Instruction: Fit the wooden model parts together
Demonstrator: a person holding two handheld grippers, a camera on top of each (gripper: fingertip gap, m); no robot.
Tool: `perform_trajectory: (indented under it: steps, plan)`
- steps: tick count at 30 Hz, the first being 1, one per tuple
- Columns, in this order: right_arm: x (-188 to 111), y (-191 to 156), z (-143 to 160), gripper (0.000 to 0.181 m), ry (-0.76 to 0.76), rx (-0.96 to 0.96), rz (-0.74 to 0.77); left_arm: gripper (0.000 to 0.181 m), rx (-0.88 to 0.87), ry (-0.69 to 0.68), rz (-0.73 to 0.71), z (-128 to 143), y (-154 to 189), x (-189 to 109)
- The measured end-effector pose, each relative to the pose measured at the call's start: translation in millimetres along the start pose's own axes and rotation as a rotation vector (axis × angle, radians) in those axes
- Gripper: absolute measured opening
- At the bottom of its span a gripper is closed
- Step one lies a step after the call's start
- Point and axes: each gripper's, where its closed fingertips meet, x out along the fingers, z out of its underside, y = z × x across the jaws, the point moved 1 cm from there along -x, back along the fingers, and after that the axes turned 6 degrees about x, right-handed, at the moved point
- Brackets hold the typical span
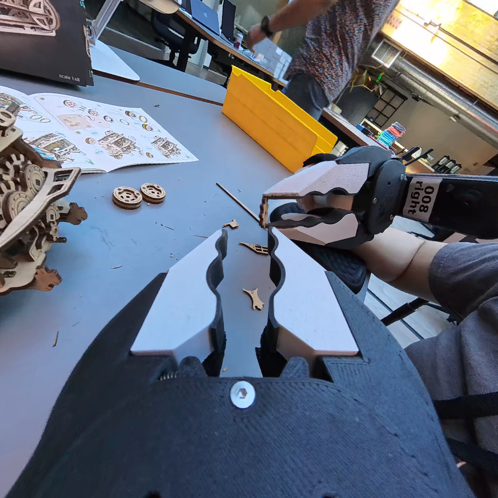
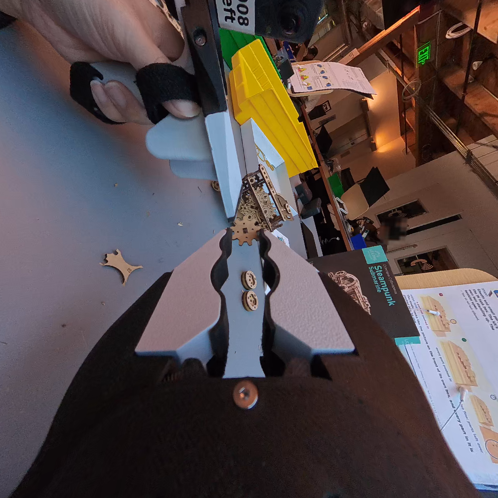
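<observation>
My right gripper (image 2: 244,234) is shut on a small wooden gear (image 2: 244,233) and holds it by its rim above the grey table (image 2: 67,215). In the left wrist view the right gripper (image 1: 265,213) comes in from the right with the gear (image 1: 264,213) edge-on. My left gripper (image 1: 247,234) is open and empty, its tips just below the gear. The partly built wooden gear model (image 1: 27,204) stands at the left; it also shows beyond the gear (image 2: 265,199). Two wooden wheels (image 1: 138,195) lie on the table between model and grippers.
An open instruction booklet (image 1: 107,134) and the kit's dark box (image 1: 45,40) lie behind the model. A yellow bin (image 1: 269,121) stands at the far edge. Small wood offcuts (image 1: 254,297) and a thin stick (image 1: 237,200) litter the table (image 1: 107,296). A person (image 1: 336,40) stands beyond.
</observation>
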Motion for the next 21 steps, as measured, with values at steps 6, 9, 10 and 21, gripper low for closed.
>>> perform_trajectory:
  steps: [6, 9, 10, 21]
  plan:
    - [0.0, -3.8, -4.1, 0.019, 0.015, 0.000, -0.018, 0.013, -0.021, 0.023, 0.065, -0.3, 7.1, 0.9]
    - [0.6, -5.4, -3.7, 0.019, 0.011, -0.008, -0.021, 0.007, -0.023, 0.014, 0.085, 0.8, 9.5, 1.0]
    - [0.9, -5.5, -3.4, 0.019, 0.009, -0.010, -0.021, 0.006, -0.023, 0.013, 0.086, 1.1, 9.5, 1.1]
    - [1.7, -8.5, -1.0, 0.019, 0.004, -0.012, -0.040, 0.001, -0.017, -0.006, 0.091, 5.4, 9.9, 1.7]
